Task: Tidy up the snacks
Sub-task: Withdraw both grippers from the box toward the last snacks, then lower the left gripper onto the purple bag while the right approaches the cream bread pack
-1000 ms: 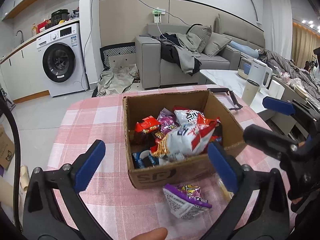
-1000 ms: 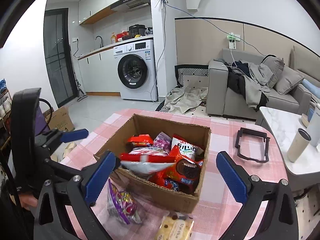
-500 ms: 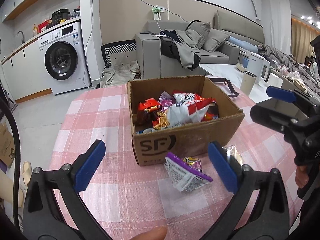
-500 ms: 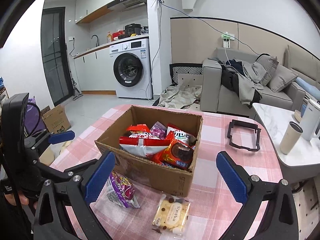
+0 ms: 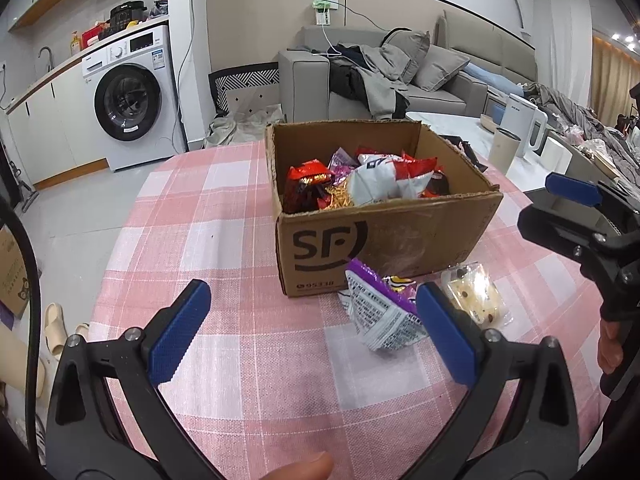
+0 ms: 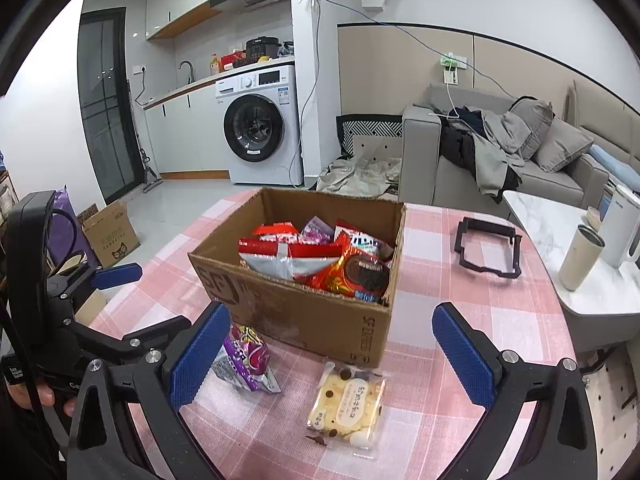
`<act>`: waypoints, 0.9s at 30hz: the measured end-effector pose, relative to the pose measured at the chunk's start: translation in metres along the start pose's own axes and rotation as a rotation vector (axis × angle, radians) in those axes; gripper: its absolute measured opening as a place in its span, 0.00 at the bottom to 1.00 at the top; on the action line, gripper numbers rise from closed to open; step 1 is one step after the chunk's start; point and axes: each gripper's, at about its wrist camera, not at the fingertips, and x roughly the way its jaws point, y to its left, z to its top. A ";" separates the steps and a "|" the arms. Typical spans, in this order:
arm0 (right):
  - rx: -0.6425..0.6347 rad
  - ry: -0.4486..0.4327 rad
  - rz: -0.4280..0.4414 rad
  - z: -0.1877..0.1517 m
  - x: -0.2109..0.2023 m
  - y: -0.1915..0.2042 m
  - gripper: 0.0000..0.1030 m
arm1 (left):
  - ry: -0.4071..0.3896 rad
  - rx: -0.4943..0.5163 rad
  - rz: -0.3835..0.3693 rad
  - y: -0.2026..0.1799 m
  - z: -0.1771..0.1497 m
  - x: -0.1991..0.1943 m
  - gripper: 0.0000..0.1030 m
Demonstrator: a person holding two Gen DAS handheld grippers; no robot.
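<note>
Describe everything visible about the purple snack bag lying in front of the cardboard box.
The purple snack bag is a crinkled foil-look packet with a purple top, yellow and white graphics on one face, and a white back panel of fine print, seen from the left wrist. It lies flat and slightly puffed on the pink checked tablecloth, close against the cardboard box. Neither gripper touches it.

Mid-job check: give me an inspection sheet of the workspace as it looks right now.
Surface: pink checked tablecloth, flat.
Job's things: open cardboard box heaped with snack packs; purple packet and clear biscuit pack lie outside, in front of it.
Clutter: black frame beyond the box.
Grippers: left hand-held gripper and right hand-held gripper both open, empty.
Cables: wall cable to a socket; none on the table.
Surroundings: washing machine, sofa, marble side table.
</note>
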 end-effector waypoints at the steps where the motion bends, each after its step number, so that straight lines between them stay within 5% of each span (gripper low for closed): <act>1: 0.004 0.004 0.000 -0.002 0.001 -0.001 1.00 | 0.004 0.000 0.001 0.000 -0.002 0.001 0.99; 27: 0.148 0.287 -0.036 -0.068 0.060 -0.044 1.00 | 0.097 -0.013 -0.058 -0.018 -0.020 0.033 0.99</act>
